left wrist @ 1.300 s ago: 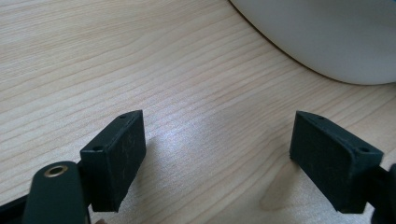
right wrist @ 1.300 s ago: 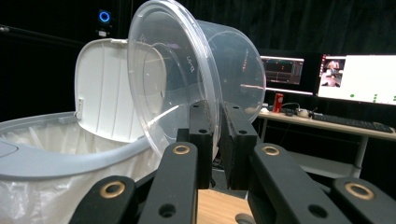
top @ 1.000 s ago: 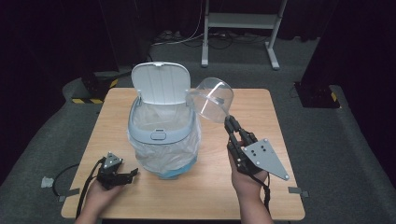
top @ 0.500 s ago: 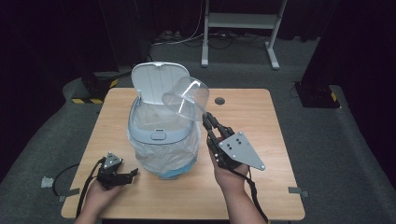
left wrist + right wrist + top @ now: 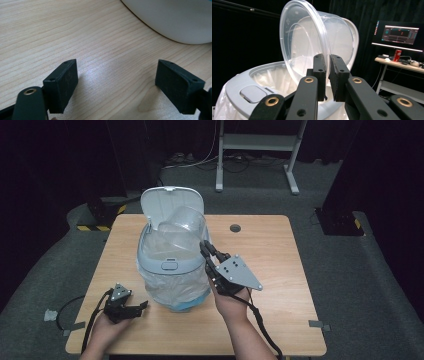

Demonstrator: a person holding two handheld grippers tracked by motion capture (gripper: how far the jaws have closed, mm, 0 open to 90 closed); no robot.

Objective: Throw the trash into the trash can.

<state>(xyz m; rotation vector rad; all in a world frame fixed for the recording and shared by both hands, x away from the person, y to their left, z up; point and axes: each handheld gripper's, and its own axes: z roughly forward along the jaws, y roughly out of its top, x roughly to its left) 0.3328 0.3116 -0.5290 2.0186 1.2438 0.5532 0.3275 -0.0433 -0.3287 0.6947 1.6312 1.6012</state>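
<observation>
A grey-blue bin (image 5: 170, 266) lined with a clear bag stands on the table, its white lid (image 5: 171, 205) tipped up and back. My right gripper (image 5: 204, 247) (image 5: 327, 75) is shut on the rim of a clear plastic container (image 5: 184, 222) (image 5: 312, 42), which hangs tilted on its side over the bin's open mouth (image 5: 274, 77). At the front left my left gripper (image 5: 142, 305) (image 5: 116, 82) rests low on the wood, open, nothing between its jaws. The bin's rounded white base (image 5: 172, 20) lies just ahead of it.
The wooden table (image 5: 280, 255) has a round cable hole (image 5: 235, 228) at the back. A metal frame (image 5: 260, 142) and cables lie on the grey floor behind. A monitor (image 5: 399, 33) and a can sit on a desk far off.
My right gripper has carried the clear container leftward, from beside the bin to over its open mouth. The left gripper has kept still.
</observation>
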